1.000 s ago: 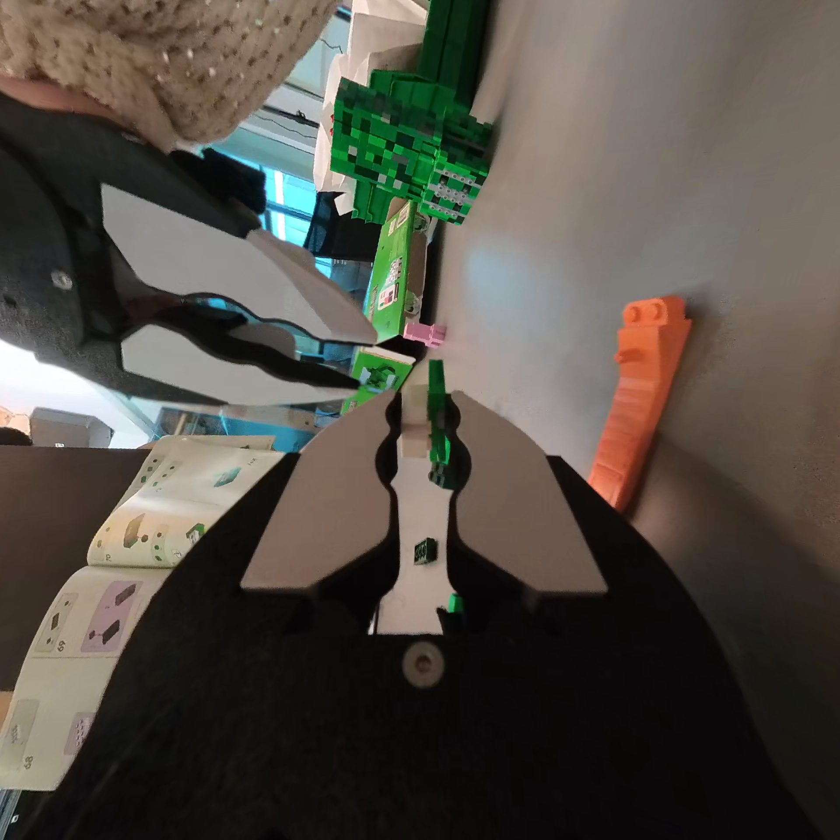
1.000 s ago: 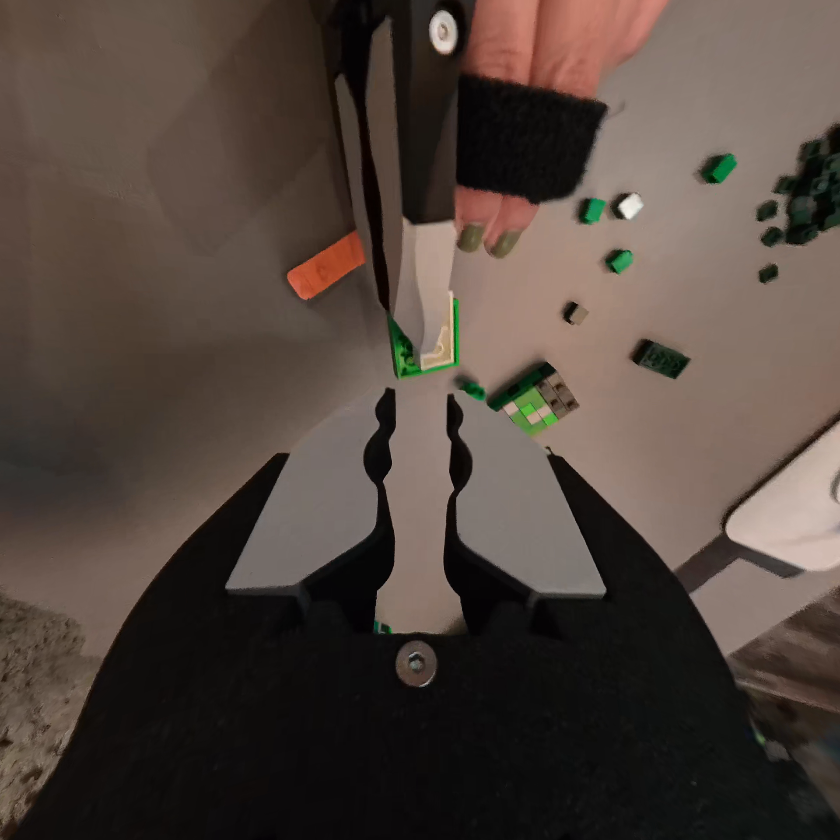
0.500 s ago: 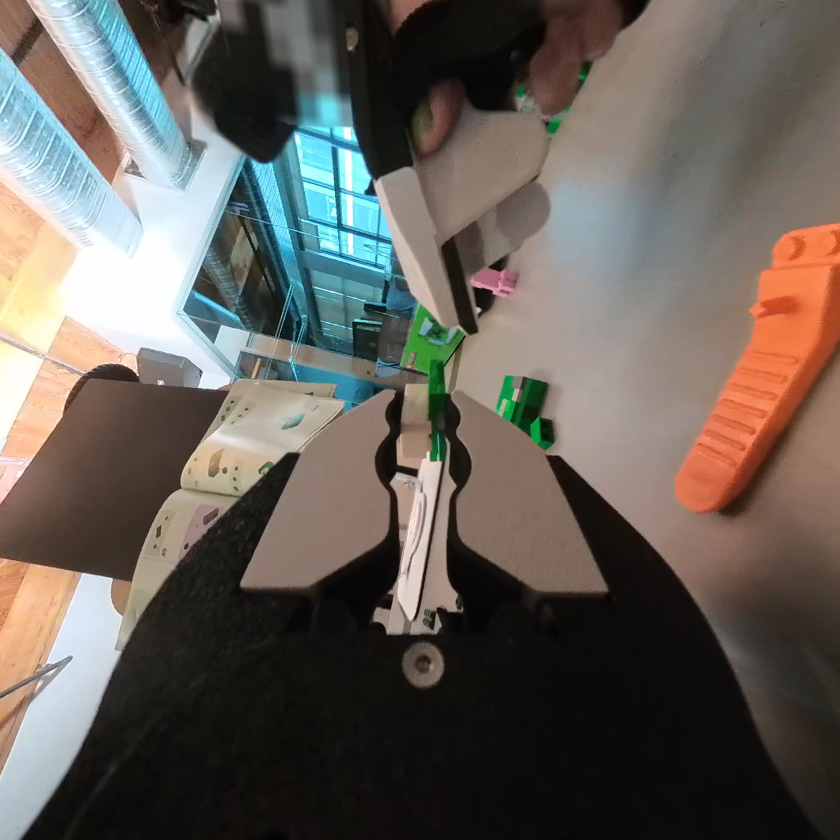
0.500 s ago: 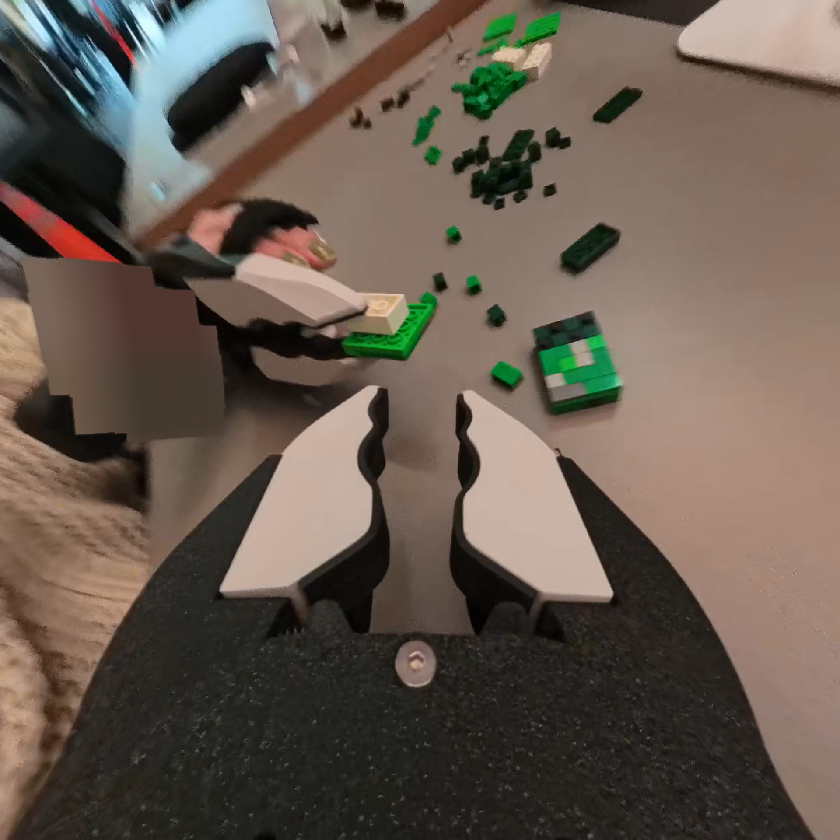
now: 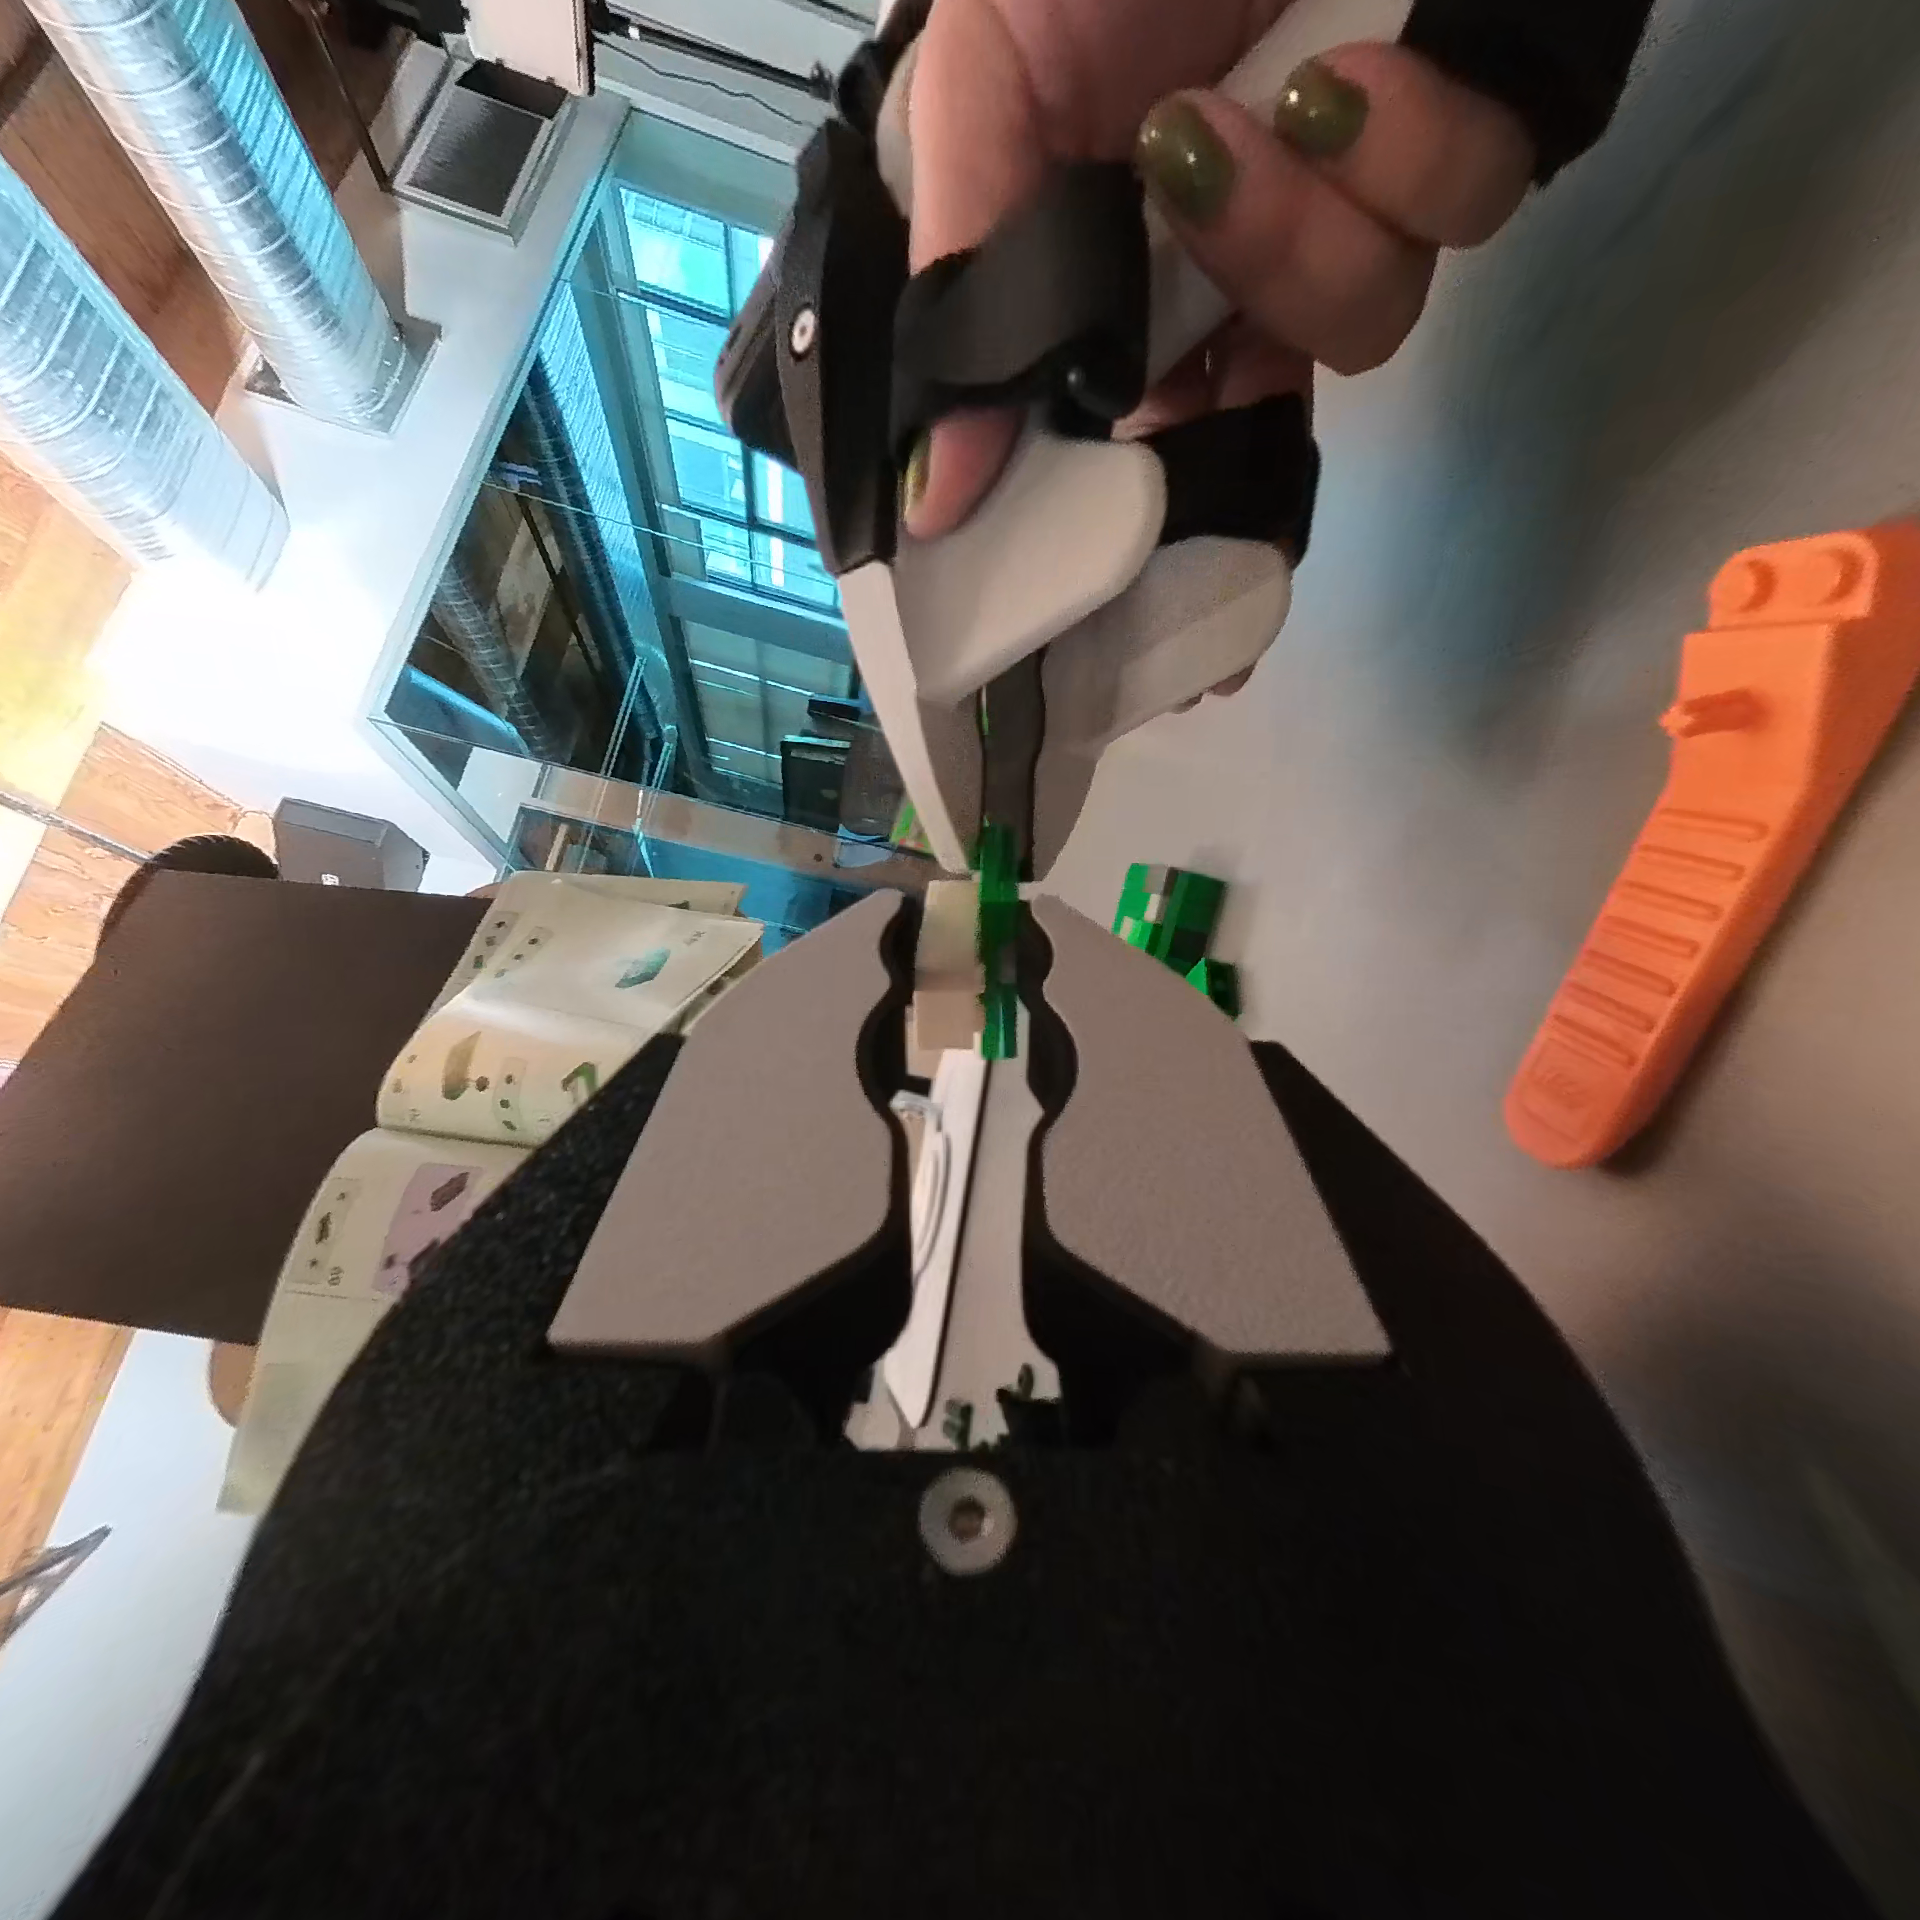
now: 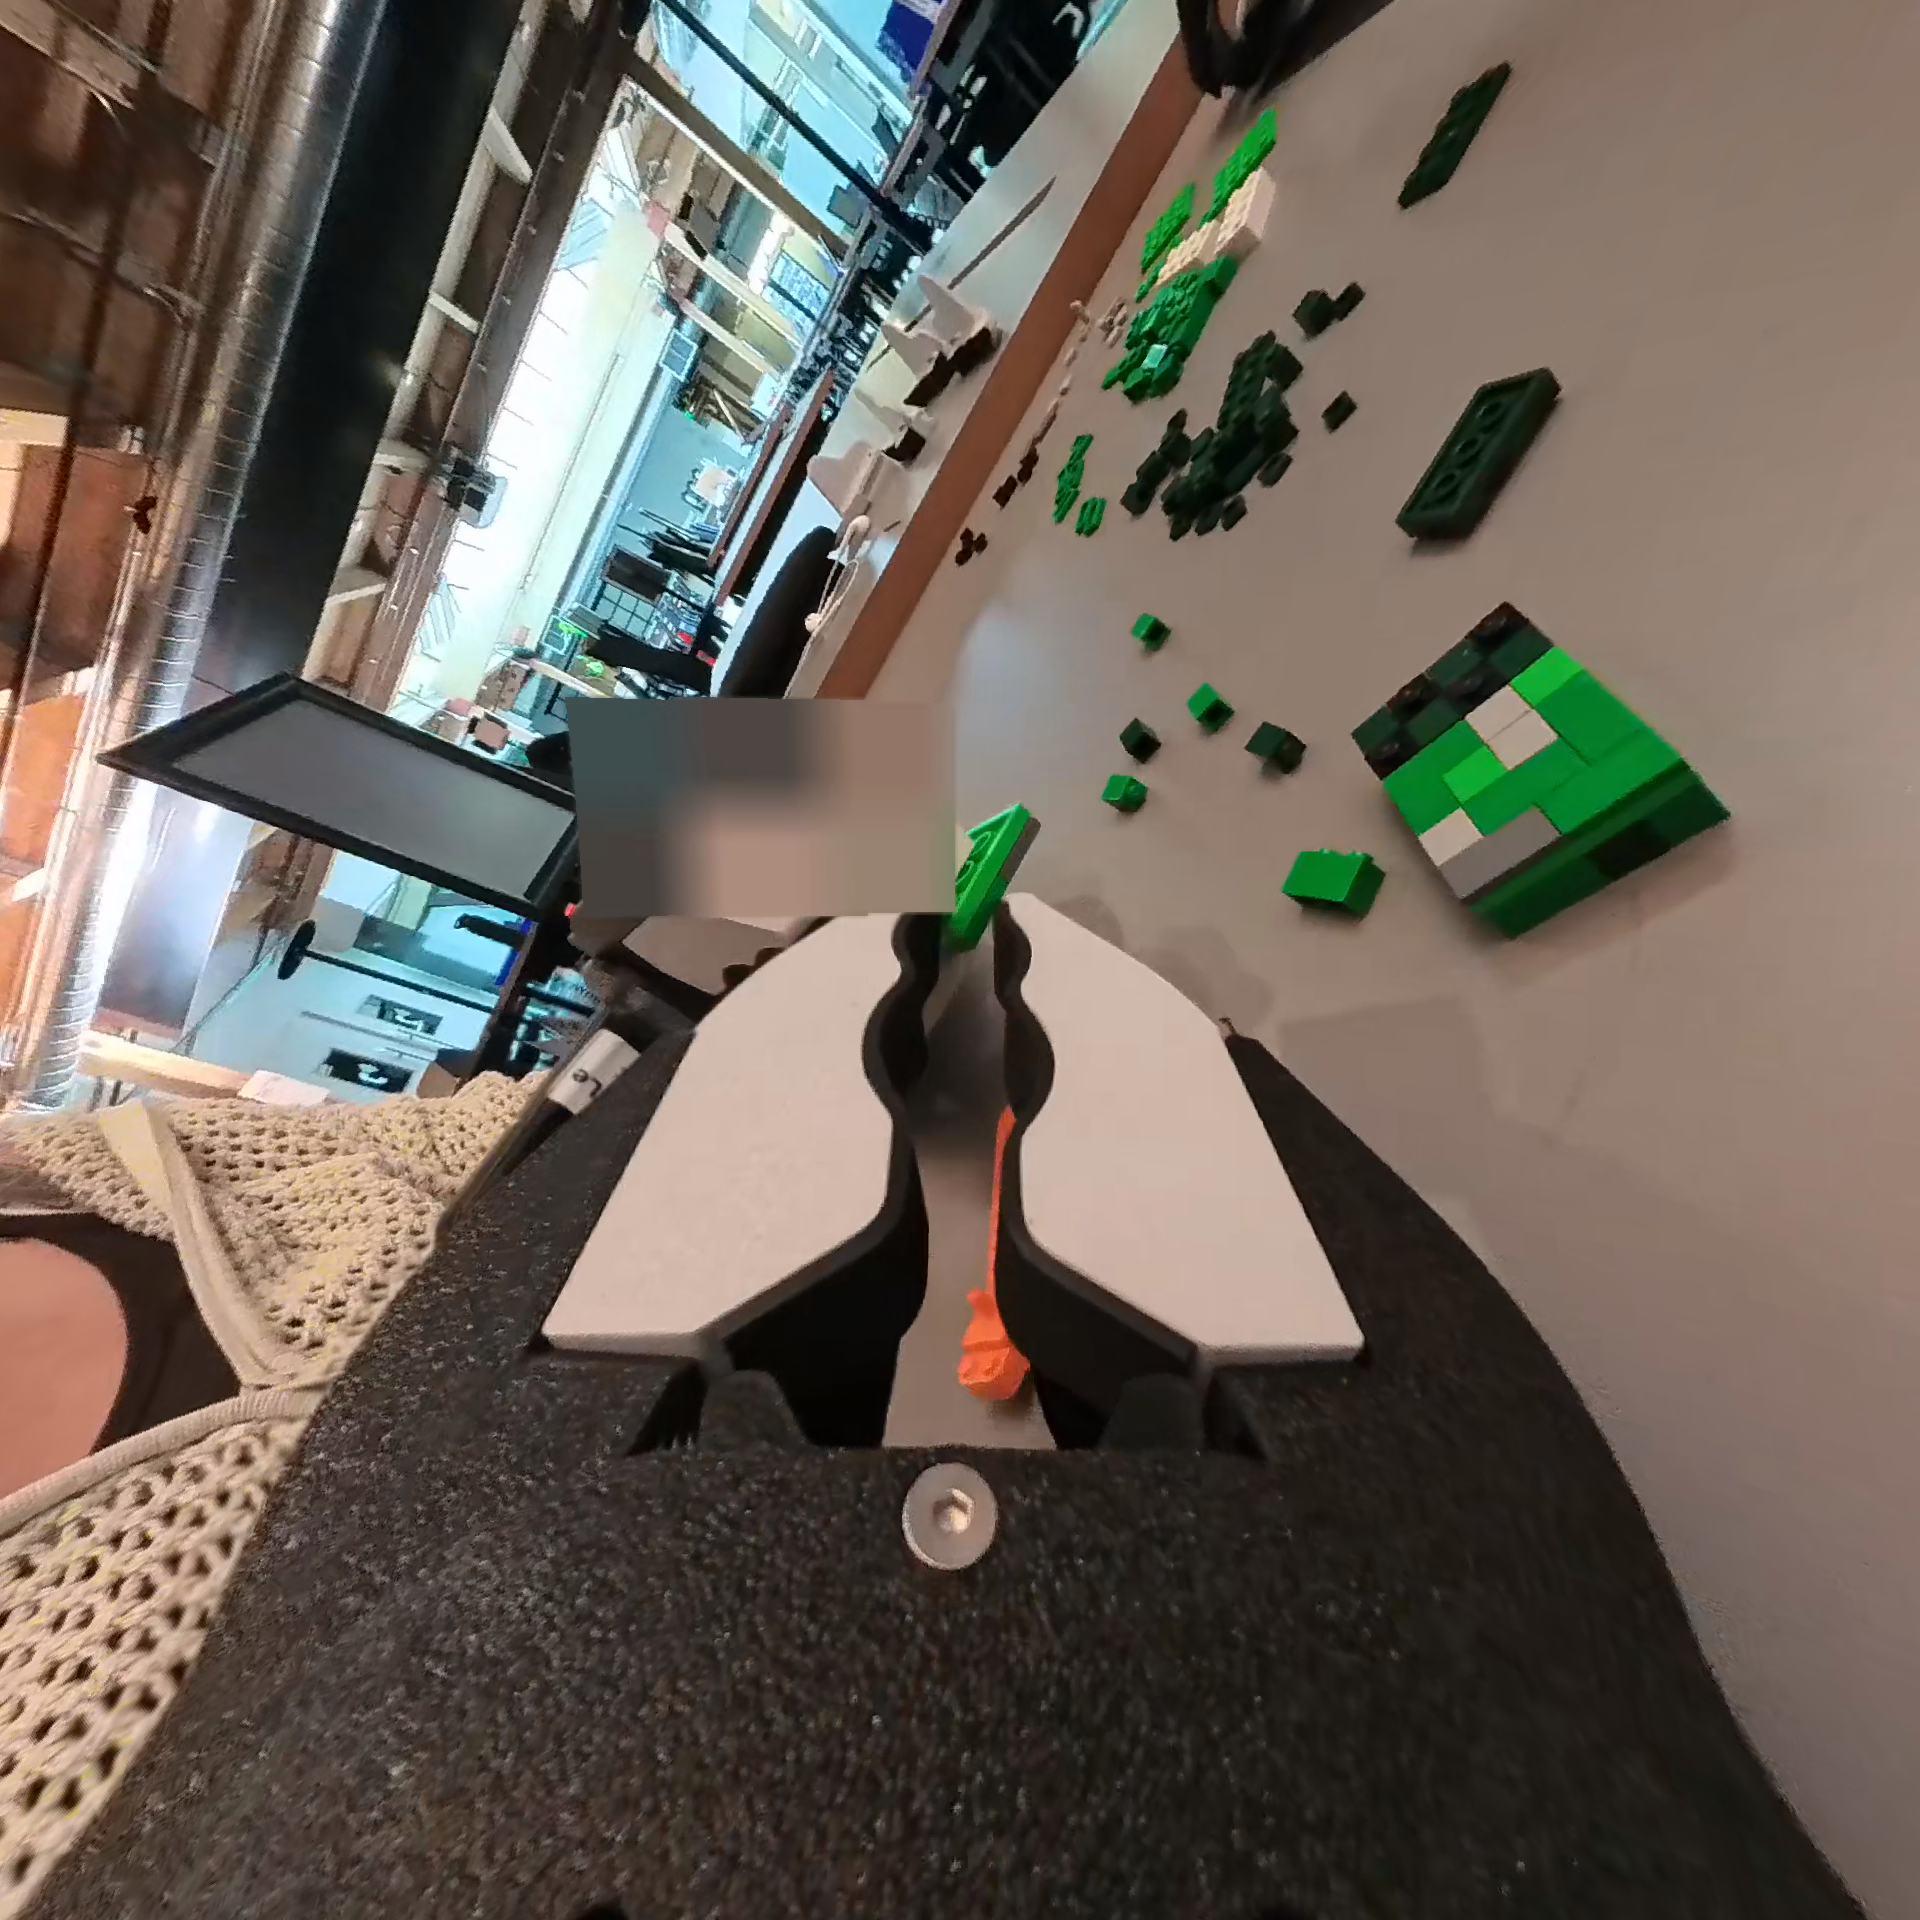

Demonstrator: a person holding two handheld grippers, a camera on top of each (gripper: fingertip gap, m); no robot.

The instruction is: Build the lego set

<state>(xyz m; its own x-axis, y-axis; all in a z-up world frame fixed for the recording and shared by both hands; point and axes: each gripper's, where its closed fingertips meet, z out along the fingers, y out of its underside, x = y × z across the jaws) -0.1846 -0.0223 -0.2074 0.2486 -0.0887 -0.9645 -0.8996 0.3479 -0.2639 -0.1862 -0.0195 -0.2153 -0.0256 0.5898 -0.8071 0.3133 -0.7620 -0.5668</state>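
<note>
Our left claw (image 5: 971,914) is clamped on a small lego piece: a green plate (image 5: 1000,971) held on edge with a cream brick (image 5: 948,940) stuck to its side. The piece is up in the air above the grey surface (image 5: 1455,727).

Our right claw (image 5: 995,857) comes in from the other side, and its tips meet the far edge of the same green plate. In the right wrist view the plate (image 6: 987,868) sits at the tips of that claw (image 6: 977,920), whose fingers stand only a narrow gap apart. We cannot tell whether they pinch the plate or just touch it.

On the surface lies an orange brick separator (image 5: 1704,862), well off to the side of the held piece. A flat green and grey block panel (image 6: 1538,769) rests near loose green bricks (image 6: 1330,878), with a heap of dark green pieces (image 6: 1236,436) farther off. An open instruction booklet (image 5: 520,1029) lies behind our left claw.
</note>
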